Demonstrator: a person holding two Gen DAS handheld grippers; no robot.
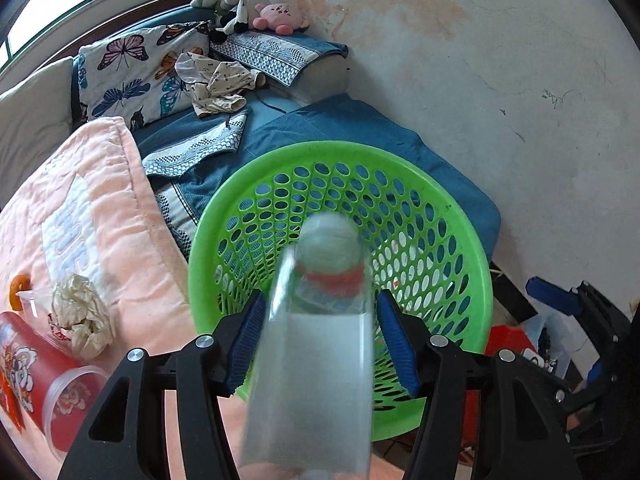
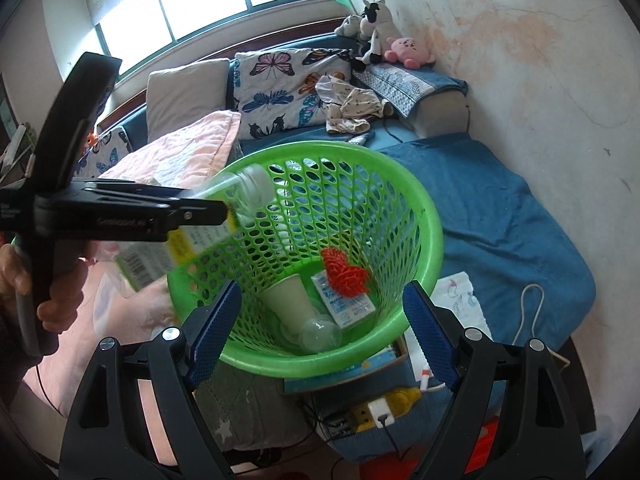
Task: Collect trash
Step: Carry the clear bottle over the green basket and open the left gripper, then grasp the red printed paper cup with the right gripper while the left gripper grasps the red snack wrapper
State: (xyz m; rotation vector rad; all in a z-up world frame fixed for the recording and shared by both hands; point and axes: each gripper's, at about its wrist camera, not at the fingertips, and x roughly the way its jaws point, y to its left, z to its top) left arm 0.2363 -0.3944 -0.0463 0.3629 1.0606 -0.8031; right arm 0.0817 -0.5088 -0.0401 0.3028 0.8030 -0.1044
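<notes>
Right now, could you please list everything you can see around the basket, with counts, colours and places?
Perforated plastic basket: one, green, beside the bed.
Clear plastic bottle: one, blurred, between the left fingers above the basket rim.
Paper cup: one, cream, in the basket.
Mesh scrap: one, red, in the basket.
Crumpled tissue: one, white, on the pink quilt.
Red-printed cup: one, lying on the quilt.
Plush toys: several, at the wall.
Left gripper: open around the bottle.
Right gripper: open, empty.
</notes>
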